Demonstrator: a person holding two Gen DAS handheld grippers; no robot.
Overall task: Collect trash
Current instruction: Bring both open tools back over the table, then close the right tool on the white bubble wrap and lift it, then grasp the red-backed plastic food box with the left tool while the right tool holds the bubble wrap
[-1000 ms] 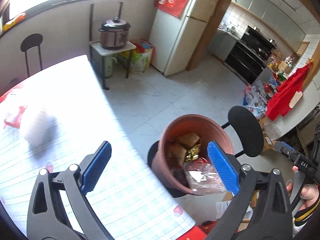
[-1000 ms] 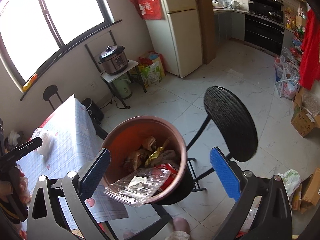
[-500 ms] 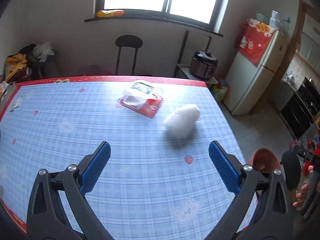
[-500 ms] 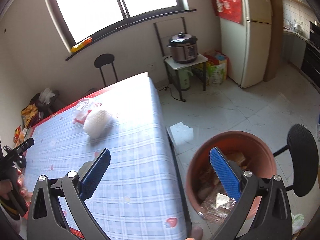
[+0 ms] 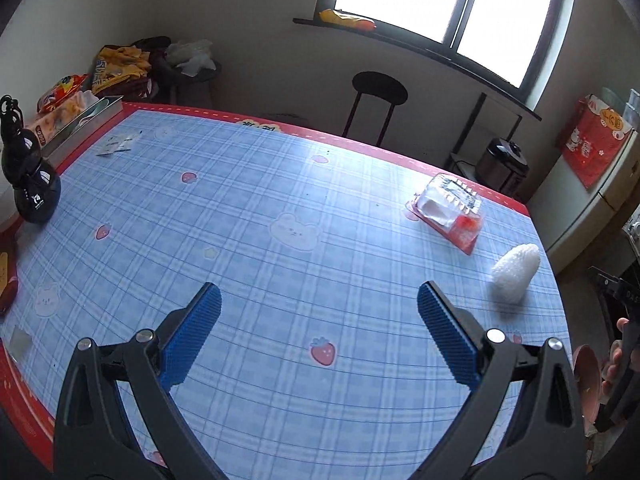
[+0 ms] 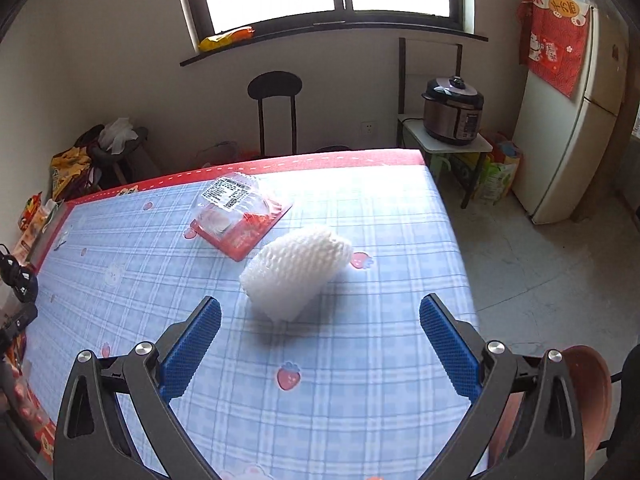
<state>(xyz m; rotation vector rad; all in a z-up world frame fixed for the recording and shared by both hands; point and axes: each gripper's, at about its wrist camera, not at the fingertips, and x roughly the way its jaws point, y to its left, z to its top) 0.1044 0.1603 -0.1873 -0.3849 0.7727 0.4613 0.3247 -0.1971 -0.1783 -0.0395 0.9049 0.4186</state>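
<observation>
A white foam net sleeve (image 6: pixel 298 272) lies on the blue checked tablecloth (image 6: pixel 360 408), just beyond my open right gripper (image 6: pixel 320 344). Behind it rests a clear plastic clamshell on a red card (image 6: pixel 240 216). In the left wrist view the foam sleeve (image 5: pixel 516 278) and the clamshell (image 5: pixel 450 212) sit far to the right, while my left gripper (image 5: pixel 318 336) hangs open and empty over bare cloth (image 5: pixel 280 184). The terracotta trash pot (image 6: pixel 592 396) shows at the lower right, beside the table's edge.
A black bottle (image 5: pixel 30 172) and a tray with snack packets (image 5: pixel 76 120) stand at the table's left edge. Small paper scraps (image 5: pixel 118 144) lie near them. A black chair (image 6: pixel 276 108) stands behind the table; a rice cooker (image 6: pixel 454 110) and fridge (image 6: pixel 572 128) are to the right.
Both grippers have swung away from the trash pot to face the table. The foam sleeve now sits close in front of the right gripper. Both stay open and empty.
</observation>
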